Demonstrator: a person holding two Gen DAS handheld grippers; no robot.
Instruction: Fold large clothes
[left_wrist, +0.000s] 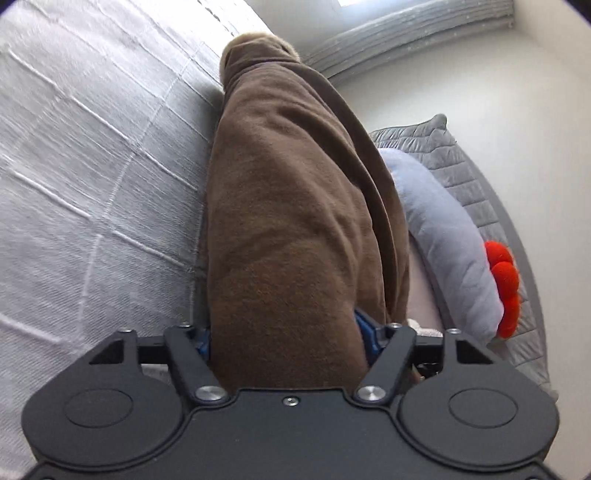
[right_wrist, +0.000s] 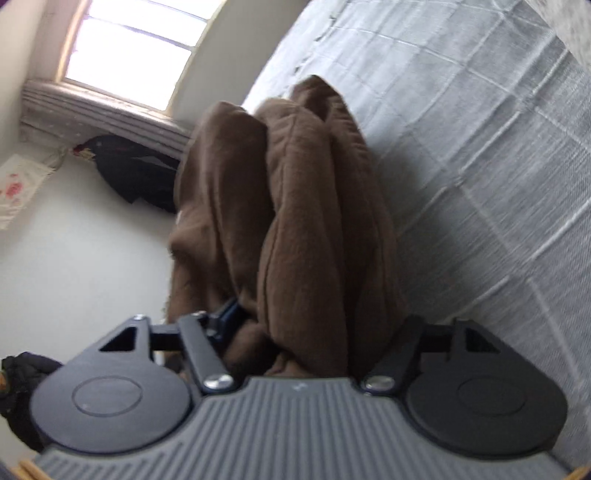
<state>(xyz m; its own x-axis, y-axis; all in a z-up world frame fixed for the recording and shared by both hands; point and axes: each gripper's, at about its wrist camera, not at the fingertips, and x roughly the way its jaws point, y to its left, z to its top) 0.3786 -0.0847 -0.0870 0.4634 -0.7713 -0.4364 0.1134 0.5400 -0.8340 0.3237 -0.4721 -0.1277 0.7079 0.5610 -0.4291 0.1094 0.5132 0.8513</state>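
A thick brown fleece garment (left_wrist: 295, 184) is gathered into a long bundle that runs away from my left gripper (left_wrist: 286, 332) over the pale grey checked bed cover (left_wrist: 92, 166). The cloth fills the whole gap between the blue pads (left_wrist: 204, 341), which press on it from both sides. In the right wrist view the same brown garment (right_wrist: 295, 203) stands in several deep folds inside my right gripper (right_wrist: 306, 325). Its left blue pad (right_wrist: 226, 319) sits against the cloth, while the right finger is buried under the folds. The bed cover (right_wrist: 480, 147) lies to the right.
A light grey pillow (left_wrist: 443, 229), a red plush thing (left_wrist: 504, 280) and a quilted grey blanket (left_wrist: 436, 147) lie beside the garment. A window (right_wrist: 129, 48) with a ledge, a dark piece of clothing (right_wrist: 136, 173) and a white printed bag (right_wrist: 18, 188) are by the wall.
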